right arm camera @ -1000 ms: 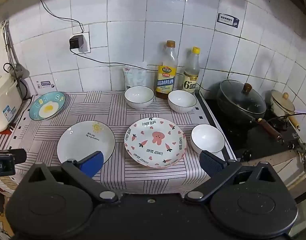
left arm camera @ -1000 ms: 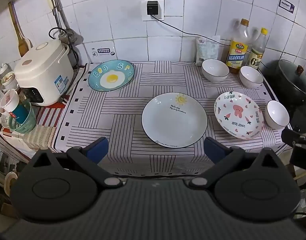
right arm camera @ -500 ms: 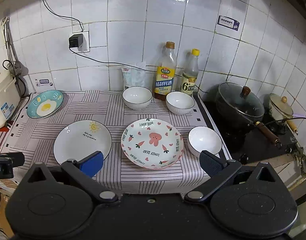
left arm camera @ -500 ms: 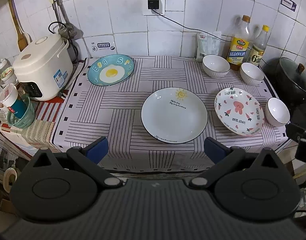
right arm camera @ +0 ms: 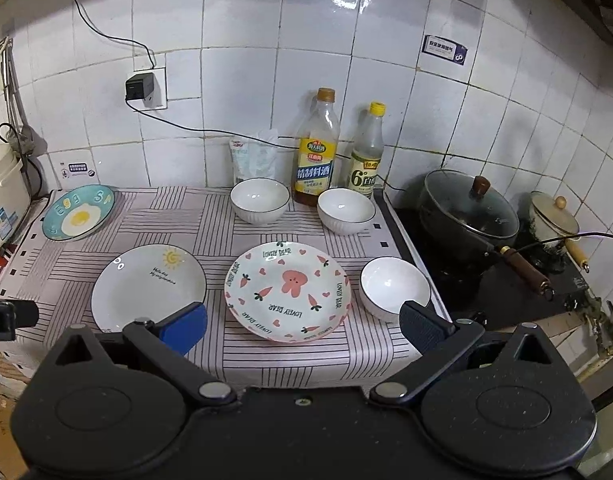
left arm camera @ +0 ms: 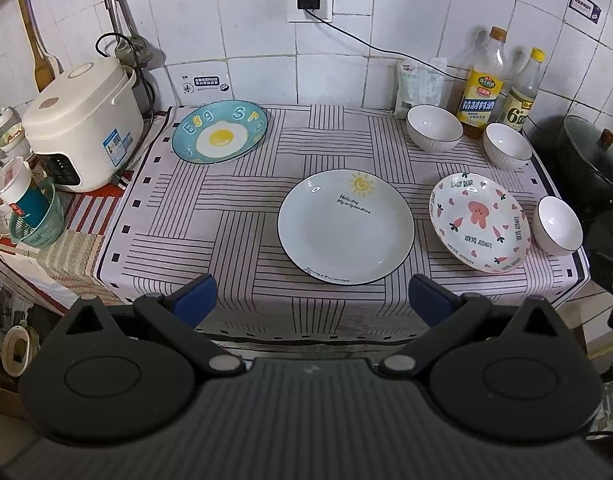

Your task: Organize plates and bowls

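Three round ceramic plates [left arm camera: 345, 227] and three white ceramic bowls [right arm camera: 394, 287] all separate, unstacked; left gripper [left arm camera: 311, 299] and right gripper [right arm camera: 302, 324] spread, empty.

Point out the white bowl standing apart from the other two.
The front bowl beside the bear plate, near the stove; the other two bowls sit by the bottles.

Sun plate [left arm camera: 345, 227] centre of cloth [left arm camera: 242, 216]; egg plate [left arm camera: 219, 131] at 10 o'clock; bear plate [left arm camera: 479, 227] at 3; rim bowl [left arm camera: 557, 225] just beyond; two bowls [left arm camera: 434, 128] at 1.
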Available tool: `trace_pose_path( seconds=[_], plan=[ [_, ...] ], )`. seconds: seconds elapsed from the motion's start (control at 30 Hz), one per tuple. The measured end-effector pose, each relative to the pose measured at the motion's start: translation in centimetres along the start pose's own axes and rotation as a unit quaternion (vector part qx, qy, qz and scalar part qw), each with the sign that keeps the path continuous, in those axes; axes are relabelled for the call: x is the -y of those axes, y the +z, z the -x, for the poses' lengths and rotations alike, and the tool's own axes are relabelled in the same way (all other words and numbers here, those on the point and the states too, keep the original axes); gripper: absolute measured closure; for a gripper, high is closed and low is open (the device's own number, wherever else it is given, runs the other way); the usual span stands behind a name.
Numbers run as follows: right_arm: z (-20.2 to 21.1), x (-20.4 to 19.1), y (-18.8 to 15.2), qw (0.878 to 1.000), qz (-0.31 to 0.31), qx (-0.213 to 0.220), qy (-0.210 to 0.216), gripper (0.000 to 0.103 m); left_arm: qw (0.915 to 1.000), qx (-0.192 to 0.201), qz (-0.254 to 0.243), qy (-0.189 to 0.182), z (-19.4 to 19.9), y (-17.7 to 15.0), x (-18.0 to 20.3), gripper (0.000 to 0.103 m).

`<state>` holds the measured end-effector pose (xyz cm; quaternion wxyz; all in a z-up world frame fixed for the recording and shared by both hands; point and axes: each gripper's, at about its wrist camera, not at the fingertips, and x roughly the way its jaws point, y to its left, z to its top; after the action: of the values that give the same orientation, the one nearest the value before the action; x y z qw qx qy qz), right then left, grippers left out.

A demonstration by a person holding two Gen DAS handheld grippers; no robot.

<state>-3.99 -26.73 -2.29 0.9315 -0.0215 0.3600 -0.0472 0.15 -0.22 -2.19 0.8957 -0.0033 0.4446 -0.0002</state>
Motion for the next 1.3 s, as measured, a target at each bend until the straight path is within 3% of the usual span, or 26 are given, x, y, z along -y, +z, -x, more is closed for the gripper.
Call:
trace_pose_path(
  seconds=[0.37,1.3],
  plan=[
    [0.1,0.6,-0.9,0.999,-0.007,0.027,0.016,0.0,1.0,0.008,0.002,0.004,-0.1,-0.7,0.0,0.0],
    [-0.5,0.1,-0.5,0.999,0.006,0.028,0.027,0.0,0.9999,0.002,-0.011,0.009,-0.4,-1.1,0.3,0.0]
  ],
)
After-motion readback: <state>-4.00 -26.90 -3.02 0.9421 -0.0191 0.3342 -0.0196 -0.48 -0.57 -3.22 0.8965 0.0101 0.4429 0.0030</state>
